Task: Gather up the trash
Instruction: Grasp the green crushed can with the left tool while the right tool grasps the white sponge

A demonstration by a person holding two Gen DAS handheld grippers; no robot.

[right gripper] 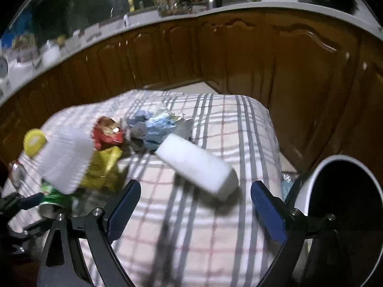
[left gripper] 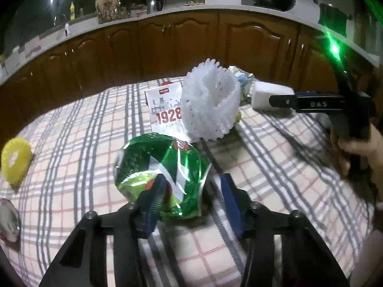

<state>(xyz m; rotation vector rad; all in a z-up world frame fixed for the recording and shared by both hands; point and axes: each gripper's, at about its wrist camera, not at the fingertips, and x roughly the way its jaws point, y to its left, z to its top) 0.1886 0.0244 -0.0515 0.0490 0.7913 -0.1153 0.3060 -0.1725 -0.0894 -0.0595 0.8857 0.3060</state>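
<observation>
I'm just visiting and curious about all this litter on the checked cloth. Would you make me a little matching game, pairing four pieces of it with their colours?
Things:
1. crushed can
2. foam block
3. round lid
4. crumpled wrapper

Colours:
A. yellow
B. red
C. green
D. white

Pairs: 1-C, 2-D, 3-A, 4-B

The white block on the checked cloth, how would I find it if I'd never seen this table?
Start at the plaid tablecloth. On the side near the black bin with a white rim, a smooth white rectangular foam block lies flat beside crumpled blue wrappers. Unlike the ribbed white foam netting, it is plain and solid.
</observation>
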